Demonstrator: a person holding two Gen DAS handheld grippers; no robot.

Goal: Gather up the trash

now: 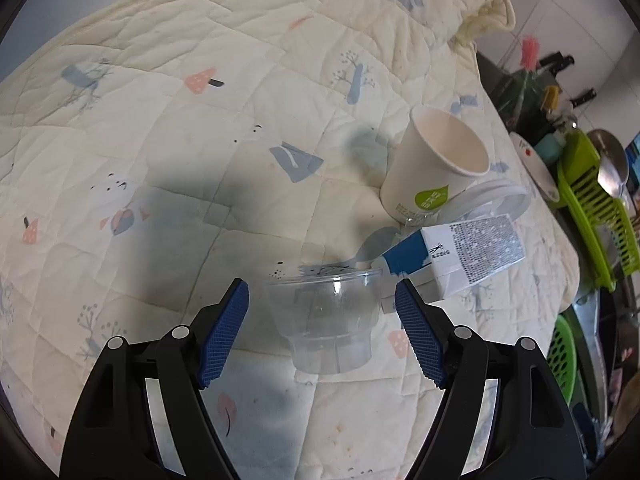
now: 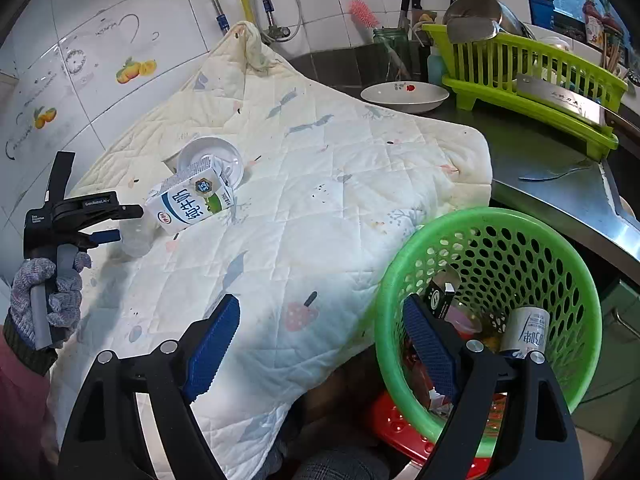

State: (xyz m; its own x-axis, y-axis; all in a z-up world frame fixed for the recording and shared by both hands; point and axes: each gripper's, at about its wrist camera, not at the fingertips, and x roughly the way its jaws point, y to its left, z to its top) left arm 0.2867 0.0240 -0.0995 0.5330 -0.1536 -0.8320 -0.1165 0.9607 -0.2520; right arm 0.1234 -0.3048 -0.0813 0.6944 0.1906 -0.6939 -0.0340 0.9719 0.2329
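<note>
A clear plastic cup (image 1: 326,320) stands on the quilted cloth (image 1: 200,120), between the open blue fingers of my left gripper (image 1: 322,332); the pads are not touching it. Behind it lie a blue-and-white milk carton (image 1: 452,256), a tipped white paper cup (image 1: 434,164) and a clear lid (image 1: 496,200). In the right wrist view the carton (image 2: 190,204), the lid (image 2: 212,158) and the left gripper (image 2: 100,224) at the clear cup (image 2: 136,238) show at left. My right gripper (image 2: 320,344) is open and empty, next to the green trash basket (image 2: 560,248), which holds several pieces of trash.
A green dish rack (image 2: 528,76) with pots, a white plate (image 2: 404,96), knives and a jar stand on the steel counter (image 2: 560,184) behind the cloth. A red stool (image 2: 396,424) sits under the basket. Tiled wall lies at the left.
</note>
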